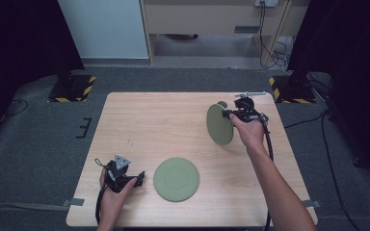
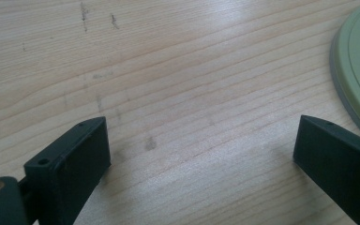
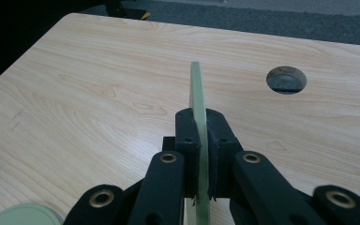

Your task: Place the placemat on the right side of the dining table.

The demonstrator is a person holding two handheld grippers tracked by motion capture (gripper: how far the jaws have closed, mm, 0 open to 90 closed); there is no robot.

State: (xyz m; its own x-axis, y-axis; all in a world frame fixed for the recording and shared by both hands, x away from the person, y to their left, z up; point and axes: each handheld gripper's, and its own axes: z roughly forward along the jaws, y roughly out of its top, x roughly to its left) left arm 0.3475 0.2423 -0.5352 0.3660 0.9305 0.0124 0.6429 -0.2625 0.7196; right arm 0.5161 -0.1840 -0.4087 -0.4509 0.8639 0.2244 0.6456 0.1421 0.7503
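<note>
Carry phase, by my reading: one of two flat round pale-green plates [image 1: 220, 124] is lifted off the light wooden table [image 1: 139, 120] and held on edge at the far right, above the tabletop. The right gripper [image 3: 199, 126] is clamped on this raised plate's rim; in the right gripper view both black jaws press flat against the thin green edge, which stands upright between them. The second flat round pale-green plate [image 1: 176, 179] lies flat near the front edge of the table, slightly right of centre, untouched. The left gripper [image 1: 139, 177] rests low at the near left, just beside that lying plate; in the left gripper view its jaws stand wide apart over bare wood with nothing between them, and the lying plate's rim shows at the right edge of that view. A round cable hole [image 3: 286, 79] sits in the tabletop beyond the held plate. Likely aim is stacking or placing the held plate. Next move calls for bringing it toward the near plate, tipping it from upright to level, and lowering before release; a thin rim grip could slip while tilting.
</note>
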